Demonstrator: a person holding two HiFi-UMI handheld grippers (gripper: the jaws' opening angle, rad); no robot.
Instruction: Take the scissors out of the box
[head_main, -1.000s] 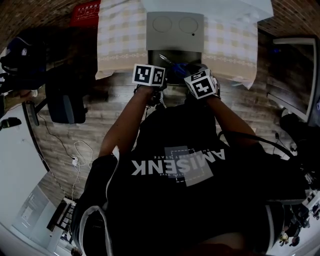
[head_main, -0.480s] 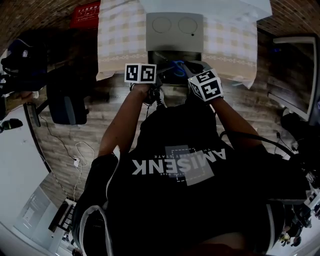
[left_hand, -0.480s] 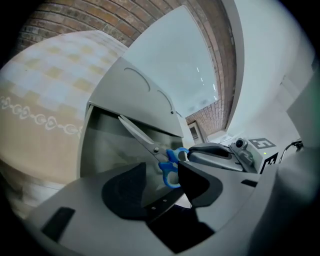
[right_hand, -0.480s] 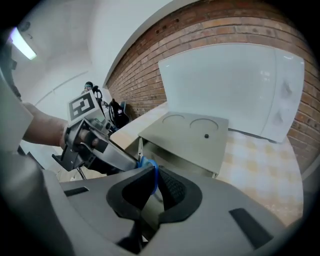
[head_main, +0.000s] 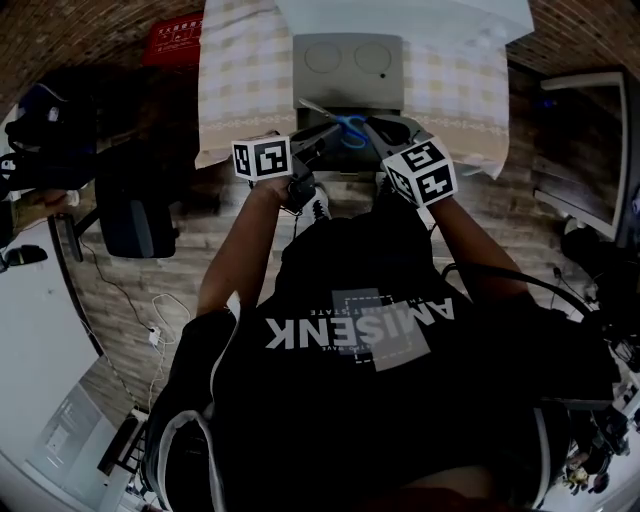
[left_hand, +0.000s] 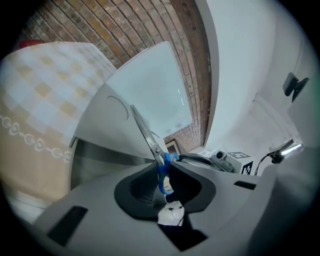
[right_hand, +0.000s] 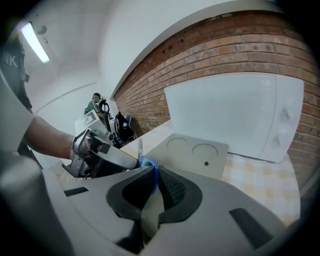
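Note:
The scissors (head_main: 345, 128) have blue handles and steel blades that point up and to the left, and they hang above the open grey box (head_main: 350, 75). My left gripper (head_main: 325, 135) reaches in from the left. In the left gripper view its jaws (left_hand: 161, 172) are closing, with both pads against the blue handle of the scissors (left_hand: 147, 137). My right gripper (head_main: 368, 128) comes from the right. The right gripper view shows it (right_hand: 152, 182) shut on the same blue handle (right_hand: 148, 164), with the left gripper (right_hand: 110, 152) close beside it.
The box stands on a table with a checked cloth (head_main: 240, 70), its lid (right_hand: 195, 155) bearing two round marks. A white panel (right_hand: 235, 115) leans on the brick wall behind. A dark chair (head_main: 135, 200) stands left of the table, and a cable lies on the floor.
Both grippers have risen and moved toward the far side. The scissors have come up out of the box, and their blades now show above it.

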